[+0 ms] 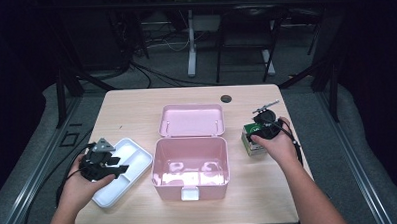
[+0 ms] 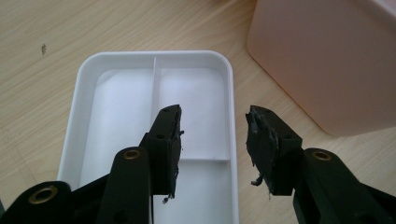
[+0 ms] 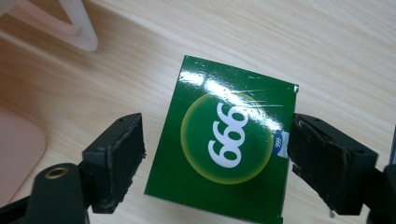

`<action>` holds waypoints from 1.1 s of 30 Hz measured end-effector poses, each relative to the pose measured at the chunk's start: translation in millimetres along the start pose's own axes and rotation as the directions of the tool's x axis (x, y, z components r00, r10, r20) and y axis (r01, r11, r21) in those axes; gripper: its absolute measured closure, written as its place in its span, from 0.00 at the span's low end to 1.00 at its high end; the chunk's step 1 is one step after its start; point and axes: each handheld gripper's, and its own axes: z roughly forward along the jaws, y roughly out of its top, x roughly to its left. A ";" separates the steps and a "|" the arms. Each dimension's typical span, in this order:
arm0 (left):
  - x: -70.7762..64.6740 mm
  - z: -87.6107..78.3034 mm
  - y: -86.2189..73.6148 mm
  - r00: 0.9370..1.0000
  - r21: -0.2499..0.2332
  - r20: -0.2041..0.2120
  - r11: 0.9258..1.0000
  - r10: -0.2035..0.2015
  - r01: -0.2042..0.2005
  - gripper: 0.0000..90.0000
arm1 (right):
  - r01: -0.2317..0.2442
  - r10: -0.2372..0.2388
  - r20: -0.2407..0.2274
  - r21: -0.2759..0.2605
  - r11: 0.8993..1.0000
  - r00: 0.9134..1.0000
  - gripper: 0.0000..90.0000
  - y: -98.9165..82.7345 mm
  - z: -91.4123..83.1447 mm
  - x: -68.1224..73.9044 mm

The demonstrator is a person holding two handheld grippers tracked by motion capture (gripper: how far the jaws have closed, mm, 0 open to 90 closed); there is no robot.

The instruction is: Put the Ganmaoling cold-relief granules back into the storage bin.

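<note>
A green carton printed "666" (image 3: pixel 224 140) lies flat on the wooden table, right of the open pink box (image 1: pixel 191 188). My right gripper (image 3: pixel 215 131) hangs over the carton with one jaw on each side; there is a gap at the left jaw and the right jaw is at the carton's edge. In the high view the right gripper (image 1: pixel 260 134) covers part of the green carton (image 1: pixel 251 145). My left gripper (image 2: pixel 214 119) is open above the right rim of a white divided tray (image 2: pixel 140 56), nothing between its jaws. From above, the left gripper (image 1: pixel 119 165) sits over the white tray (image 1: pixel 133 150).
The pink box's lid (image 1: pixel 192 119) lies open behind it, and its wall (image 2: pixel 327 56) stands close to the tray's right. A small dark hole (image 1: pixel 226 98) marks the table's far side. Cables and desk legs (image 1: pixel 191 47) lie on the floor beyond.
</note>
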 end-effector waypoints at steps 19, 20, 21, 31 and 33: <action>2.4 -3.1 -1.0 1.000 -0.017 -0.002 1.000 -0.003 0.003 0.61 | -0.074 0.072 0.017 0.115 0.991 0.997 0.16 13.7 20.6 -6.6; 2.4 -3.1 -1.0 1.000 -0.017 -0.002 1.000 -0.003 0.003 0.61 | -0.074 0.072 0.017 0.115 0.991 0.997 0.16 13.7 20.6 -6.6; 2.5 -3.4 -1.2 1.000 -0.023 -0.002 1.000 -0.007 0.007 0.61 | -0.080 0.078 0.018 0.138 0.987 0.997 0.16 15.6 20.3 -6.9; 3.3 -2.5 -1.6 1.000 -0.021 0.001 1.000 -0.012 0.012 0.61 | -0.100 0.099 0.015 0.167 0.981 0.995 0.13 19.4 22.0 -9.5; 3.4 -2.3 -1.7 1.000 -0.019 0.002 1.000 -0.012 0.012 0.61 | -0.098 0.096 0.022 0.175 0.980 0.995 0.12 19.3 23.0 -9.1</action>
